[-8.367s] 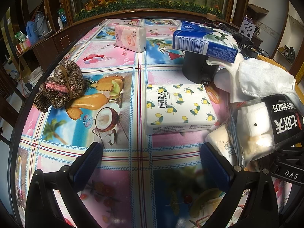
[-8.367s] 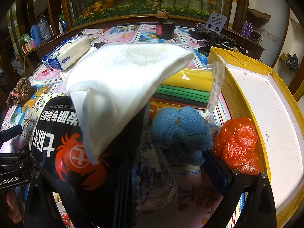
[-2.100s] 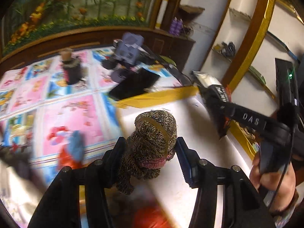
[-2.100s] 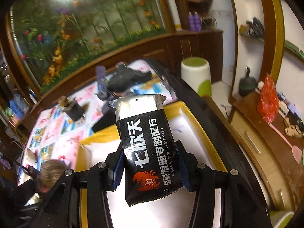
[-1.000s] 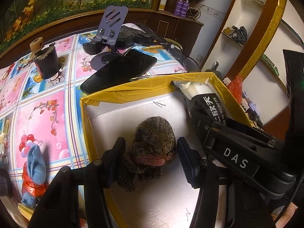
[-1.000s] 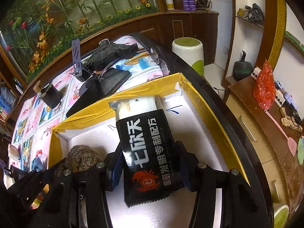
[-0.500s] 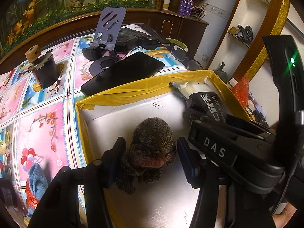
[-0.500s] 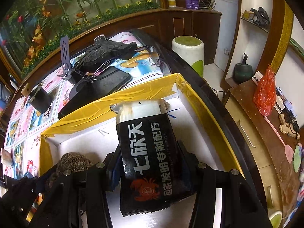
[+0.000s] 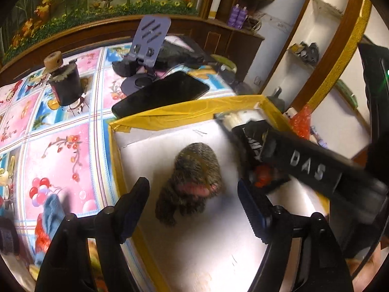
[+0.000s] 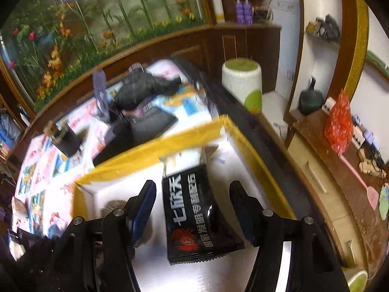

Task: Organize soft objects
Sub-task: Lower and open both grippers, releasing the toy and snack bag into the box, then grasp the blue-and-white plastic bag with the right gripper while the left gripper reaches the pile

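Note:
A brown knitted bundle with a pink band [image 9: 194, 175] lies on the white floor of a yellow-rimmed box [image 9: 170, 114]. My left gripper [image 9: 192, 194] is open, its fingers on either side of the bundle and apart from it. A black packet with a red crab print [image 10: 197, 219] lies in the same box [image 10: 245, 143]. My right gripper [image 10: 192, 202] is open above it, not touching. The bundle shows partly in the right wrist view [image 10: 111, 206]. The packet and the right gripper's body show in the left wrist view [image 9: 252, 143].
A black phone [image 9: 160, 92], a purple phone stand [image 9: 148, 39] and a dark cup [image 9: 65, 85] stand on the patterned tablecloth behind the box. A blue knitted item and a red bag [image 9: 46, 221] lie left of the box. A white-green bin [image 10: 243, 85] stands beyond the table edge.
Both grippers have opened and let go. The brown bundle and the black packet now rest on the box floor, and both grippers have drawn back a little.

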